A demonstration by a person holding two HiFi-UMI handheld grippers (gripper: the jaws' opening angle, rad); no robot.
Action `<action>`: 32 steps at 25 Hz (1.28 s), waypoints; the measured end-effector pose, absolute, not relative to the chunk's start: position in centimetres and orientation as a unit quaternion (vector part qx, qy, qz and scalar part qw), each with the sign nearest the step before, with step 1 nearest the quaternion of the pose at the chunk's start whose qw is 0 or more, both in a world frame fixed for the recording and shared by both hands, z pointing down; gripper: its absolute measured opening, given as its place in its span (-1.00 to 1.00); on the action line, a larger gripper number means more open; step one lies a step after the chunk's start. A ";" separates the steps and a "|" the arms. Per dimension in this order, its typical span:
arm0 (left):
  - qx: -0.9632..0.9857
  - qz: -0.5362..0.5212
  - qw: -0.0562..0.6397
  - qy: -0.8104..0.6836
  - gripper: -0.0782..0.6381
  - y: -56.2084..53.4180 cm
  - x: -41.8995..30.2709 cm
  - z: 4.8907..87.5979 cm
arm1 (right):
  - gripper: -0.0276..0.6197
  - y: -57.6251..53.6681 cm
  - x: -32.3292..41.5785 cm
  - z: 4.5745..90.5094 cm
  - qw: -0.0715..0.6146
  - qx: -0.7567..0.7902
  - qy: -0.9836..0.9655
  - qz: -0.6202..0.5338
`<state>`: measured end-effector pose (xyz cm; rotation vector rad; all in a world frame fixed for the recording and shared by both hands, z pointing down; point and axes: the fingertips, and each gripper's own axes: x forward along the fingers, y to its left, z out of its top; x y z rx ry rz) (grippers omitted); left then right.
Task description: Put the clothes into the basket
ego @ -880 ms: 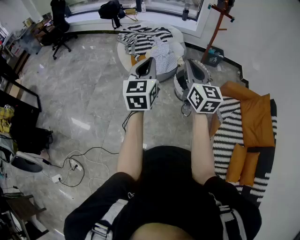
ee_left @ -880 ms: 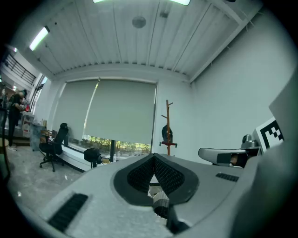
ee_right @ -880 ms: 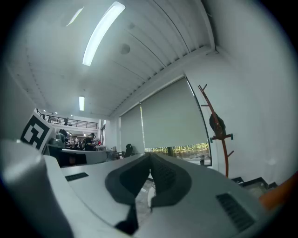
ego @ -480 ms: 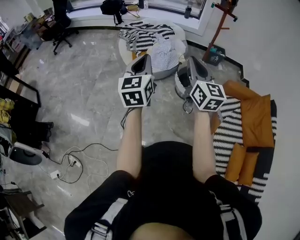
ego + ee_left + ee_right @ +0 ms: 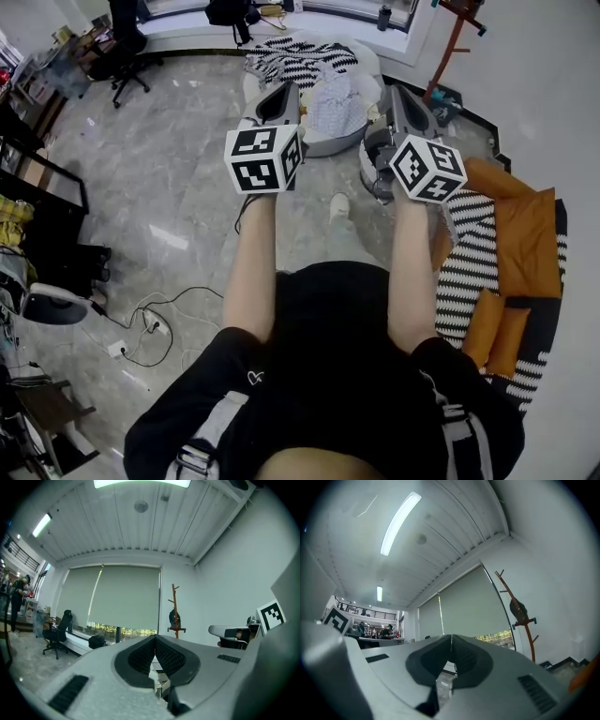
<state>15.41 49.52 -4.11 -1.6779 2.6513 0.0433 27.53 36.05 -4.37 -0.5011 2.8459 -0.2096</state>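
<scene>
Head view: we hold the left gripper [image 5: 279,96] and right gripper [image 5: 403,96] out over the grey marble floor [image 5: 178,169]. Both have their jaws pressed together with nothing between. Striped and pale clothes [image 5: 309,61] are heaped on a round white seat [image 5: 370,64] just beyond. Striped rug [image 5: 464,272] with orange cushions [image 5: 525,234] at right, cables [image 5: 150,323] at left.

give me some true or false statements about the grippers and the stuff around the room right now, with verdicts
1. The left gripper and the right gripper are both shut with nothing between their jaws. True.
2. The striped garment hangs from the left gripper. False: it lies on the round pale seat ahead, and neither gripper touches it.
3. The orange cushions lie on the person's right. True.
4. The office chair stands beside the orange cushions. False: it stands far off to the left, near the window.
</scene>
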 end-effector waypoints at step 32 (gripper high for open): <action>-0.474 0.009 -0.111 0.874 -0.77 18.0 -14.4 4.2 | -0.88 2.5 -3.4 3.0 0.030 -0.136 0.979 -0.152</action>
